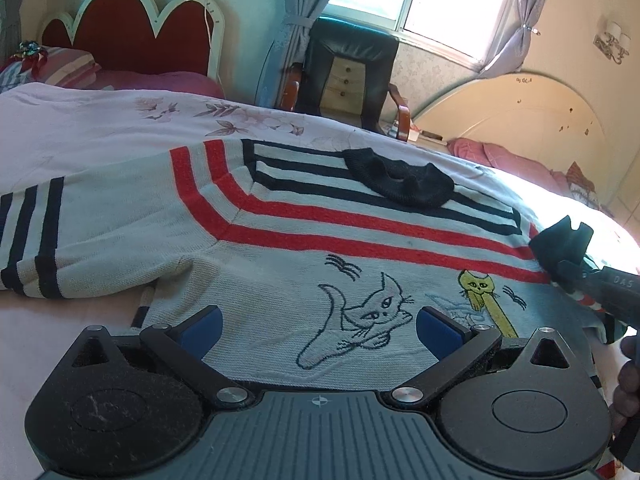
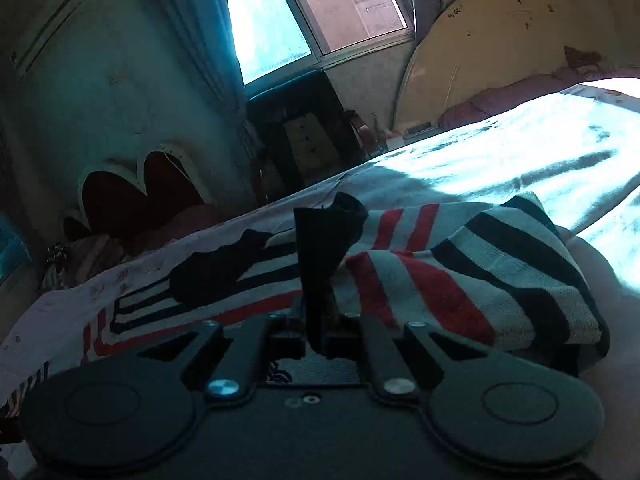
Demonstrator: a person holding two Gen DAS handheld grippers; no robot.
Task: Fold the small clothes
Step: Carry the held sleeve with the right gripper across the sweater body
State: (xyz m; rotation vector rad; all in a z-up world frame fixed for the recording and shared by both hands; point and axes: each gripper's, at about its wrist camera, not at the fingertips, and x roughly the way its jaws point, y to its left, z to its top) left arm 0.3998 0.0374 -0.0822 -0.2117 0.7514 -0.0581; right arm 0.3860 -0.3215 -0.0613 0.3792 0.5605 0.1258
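Note:
A small white knit sweater (image 1: 280,240) with red and navy stripes, a black collar (image 1: 400,180) and embroidered cats lies flat on the bed. My left gripper (image 1: 318,326) is open, its blue pads low over the sweater's lower body, empty. My right gripper (image 1: 560,248) shows at the sweater's right side. In the right wrist view my right gripper (image 2: 318,280) is shut on the black cuff (image 2: 320,248) of the sweater's right sleeve (image 2: 480,280), which is lifted and bunched over the body.
The bed sheet (image 1: 100,128) is pale with a flower print. A red scalloped headboard (image 1: 136,32) and pillows stand at the back left. A dark armchair (image 1: 348,72) sits under the window. A second bed with a cream headboard (image 1: 520,120) lies right.

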